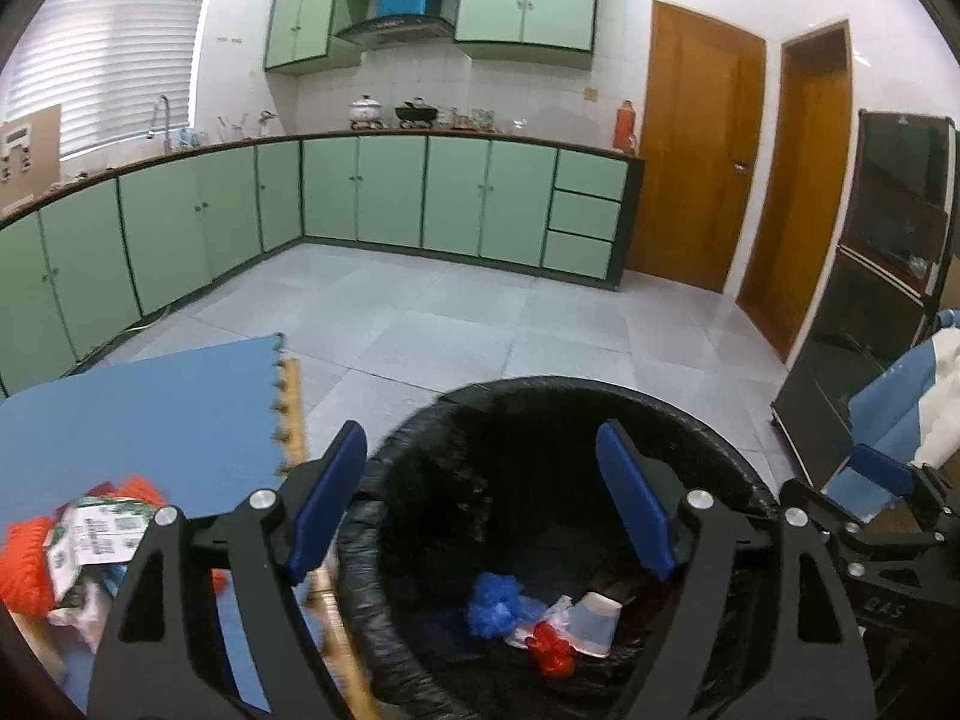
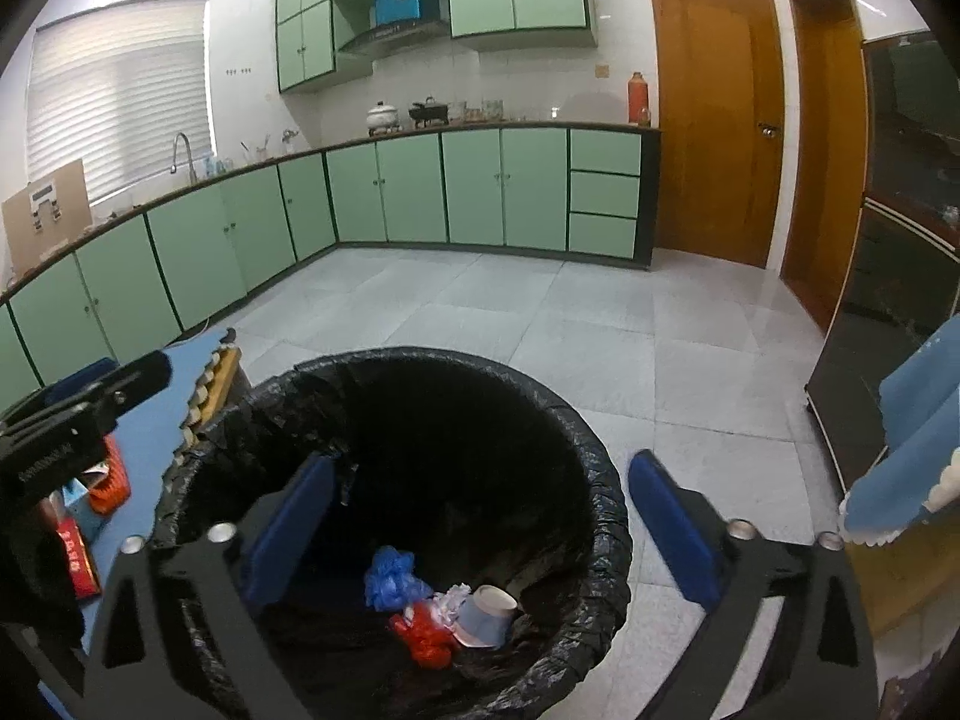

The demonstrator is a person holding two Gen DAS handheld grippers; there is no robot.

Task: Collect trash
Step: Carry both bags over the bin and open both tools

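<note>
Two tongs, left (image 1: pixel 480 504) and right (image 2: pixel 480 531), both wide, empty, over bin (image 2: pixel 606 516); remaining trash (image 1: pixel 90 534) left on worktop (image 1: pixel 150 408), nearer left tongs.

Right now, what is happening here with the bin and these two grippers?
A person is collecting trash with a handheld gripper in each hand. Both the left gripper and the right gripper hang open over the black-lined trash bin, with nothing between their fingers. At the bottom of the bin lie a blue crumpled bag, a red wrapper and a paper cup. More trash waits on the blue mat to the left of the bin.
</note>
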